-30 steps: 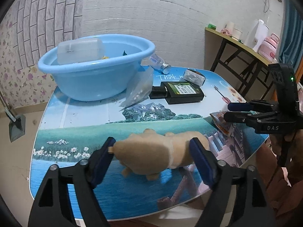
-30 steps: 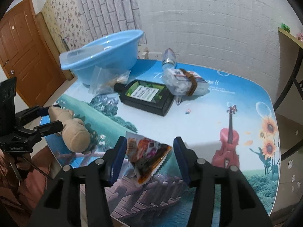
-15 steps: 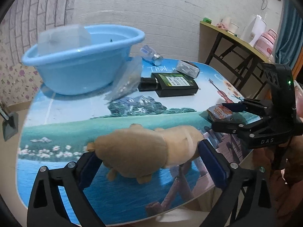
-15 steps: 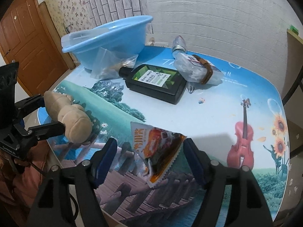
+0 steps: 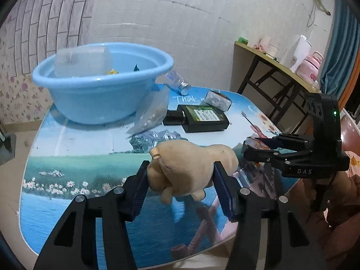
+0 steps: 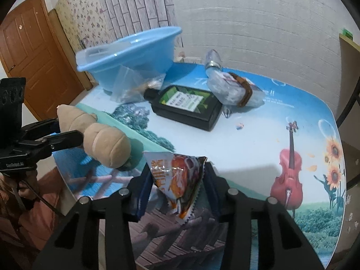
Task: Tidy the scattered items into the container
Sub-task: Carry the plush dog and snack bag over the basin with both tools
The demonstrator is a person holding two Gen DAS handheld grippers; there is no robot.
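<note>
Tan plush, a soft toy [image 5: 191,168] with stubby legs, is clamped by the left tool [image 5: 180,191], just closed onto it, above the worktop [image 5: 78,157]. An orange snack packet [image 6: 177,180] (crinkled, zigzag-edged) is pinched in the right tool [image 6: 177,193], likewise just closed. Behind sits the blue basin [image 5: 101,94].

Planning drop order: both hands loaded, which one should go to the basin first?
Left, probably. The left gripper, whose fingers have just been closing, pinches the plush toy and sits closer to the blue basin, with a bare path. The right gripper, holding the snack packet, is farther away.
</note>
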